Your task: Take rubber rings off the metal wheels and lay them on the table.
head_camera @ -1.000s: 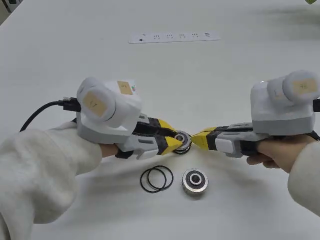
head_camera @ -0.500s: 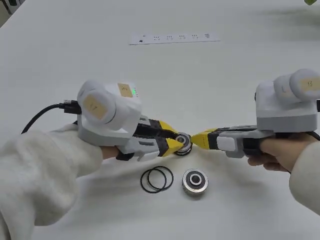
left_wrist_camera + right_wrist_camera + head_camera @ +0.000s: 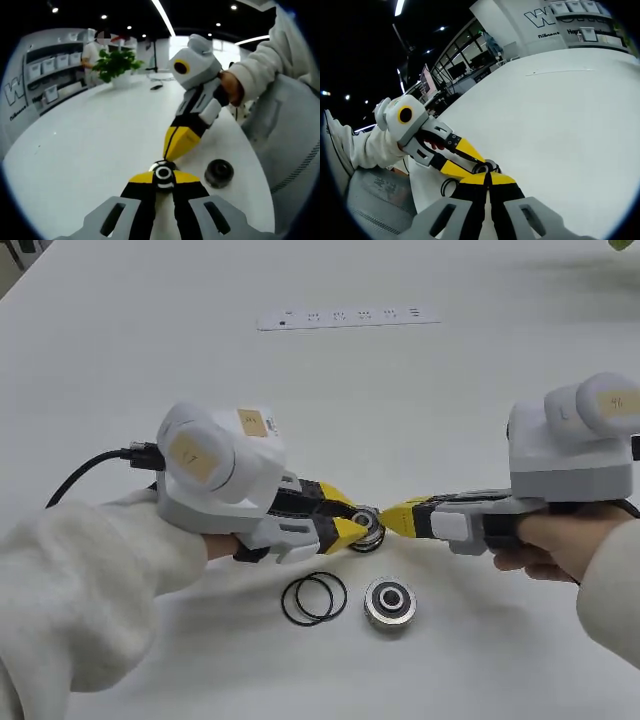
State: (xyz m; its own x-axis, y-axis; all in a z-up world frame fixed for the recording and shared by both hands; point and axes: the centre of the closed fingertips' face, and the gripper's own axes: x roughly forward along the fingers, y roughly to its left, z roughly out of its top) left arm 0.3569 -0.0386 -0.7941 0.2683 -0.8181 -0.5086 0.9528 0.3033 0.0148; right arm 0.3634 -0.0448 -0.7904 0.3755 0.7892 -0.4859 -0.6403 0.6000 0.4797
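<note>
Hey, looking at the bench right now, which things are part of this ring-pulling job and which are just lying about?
Job in hand:
- wheel, gripped by the left tongs
- right tongs, shut at that wheel's rim
- second wheel, lying free
- two loose rings beside it

Lying about:
- power strip, farther back
- plant, in the left gripper view

On the table (image 3: pixel 450 390), the rubber rings (image 3: pixel 313 597) lay just left of a metal wheel (image 3: pixel 390 602), the power strip (image 3: pixel 348 316) far behind.
</note>
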